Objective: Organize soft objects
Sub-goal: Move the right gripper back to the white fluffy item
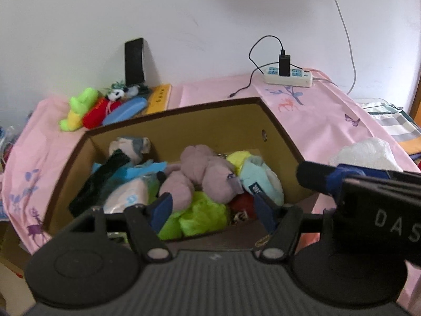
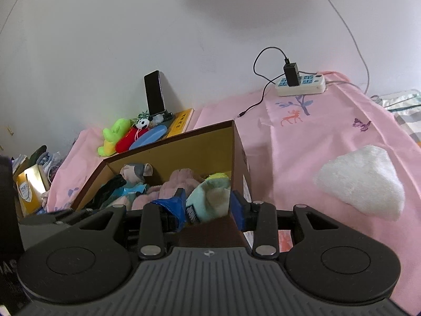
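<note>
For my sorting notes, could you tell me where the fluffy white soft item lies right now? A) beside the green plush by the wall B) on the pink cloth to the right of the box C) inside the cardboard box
B: the fluffy white item lies on the pink cloth, outside the cardboard box, to its right.

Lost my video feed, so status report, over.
Left gripper open above the box of soft toys. Right gripper open, nothing pinched, straddling the box's right wall. White plush on the pink cloth. Nothing in the way.
</note>
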`<action>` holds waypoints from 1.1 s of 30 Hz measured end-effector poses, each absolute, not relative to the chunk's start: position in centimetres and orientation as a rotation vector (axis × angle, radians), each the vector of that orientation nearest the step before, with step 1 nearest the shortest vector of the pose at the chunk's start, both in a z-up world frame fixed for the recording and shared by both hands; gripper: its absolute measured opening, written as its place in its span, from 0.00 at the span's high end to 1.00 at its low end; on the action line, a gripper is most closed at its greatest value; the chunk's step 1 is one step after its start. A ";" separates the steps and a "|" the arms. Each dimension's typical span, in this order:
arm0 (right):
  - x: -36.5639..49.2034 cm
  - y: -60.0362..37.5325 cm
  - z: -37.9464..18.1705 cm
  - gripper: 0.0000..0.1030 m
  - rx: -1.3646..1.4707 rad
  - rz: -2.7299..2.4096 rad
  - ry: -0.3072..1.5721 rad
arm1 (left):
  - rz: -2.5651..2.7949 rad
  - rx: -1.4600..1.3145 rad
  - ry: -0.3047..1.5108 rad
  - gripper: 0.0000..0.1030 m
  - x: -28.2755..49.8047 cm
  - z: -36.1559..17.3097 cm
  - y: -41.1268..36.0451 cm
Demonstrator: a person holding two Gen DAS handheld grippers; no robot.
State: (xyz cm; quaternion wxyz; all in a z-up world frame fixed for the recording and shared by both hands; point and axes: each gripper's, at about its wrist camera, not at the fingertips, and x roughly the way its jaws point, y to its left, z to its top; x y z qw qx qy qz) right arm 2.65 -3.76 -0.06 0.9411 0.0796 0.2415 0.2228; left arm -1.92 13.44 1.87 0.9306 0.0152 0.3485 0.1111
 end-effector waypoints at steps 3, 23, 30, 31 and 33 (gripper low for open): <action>1.6 -4.1 -0.1 0.80 0.154 0.455 0.471 | 0.231 0.038 0.707 0.33 -3.0 2.1 12.9; -1.8 -8.8 -4.2 0.79 0.155 0.404 0.502 | 0.095 0.043 0.750 0.32 -7.5 -2.4 7.4; -1.3 -11.1 -5.2 0.79 0.185 0.365 0.512 | 0.012 0.062 0.752 0.32 -7.0 -3.1 5.1; -1.2 -11.7 -5.3 0.79 0.189 0.352 0.511 | -0.005 0.063 0.753 0.32 -6.9 -3.2 4.8; -0.9 -12.9 -5.5 0.79 0.205 0.330 0.508 | -0.041 0.062 0.751 0.32 -6.6 -3.3 4.1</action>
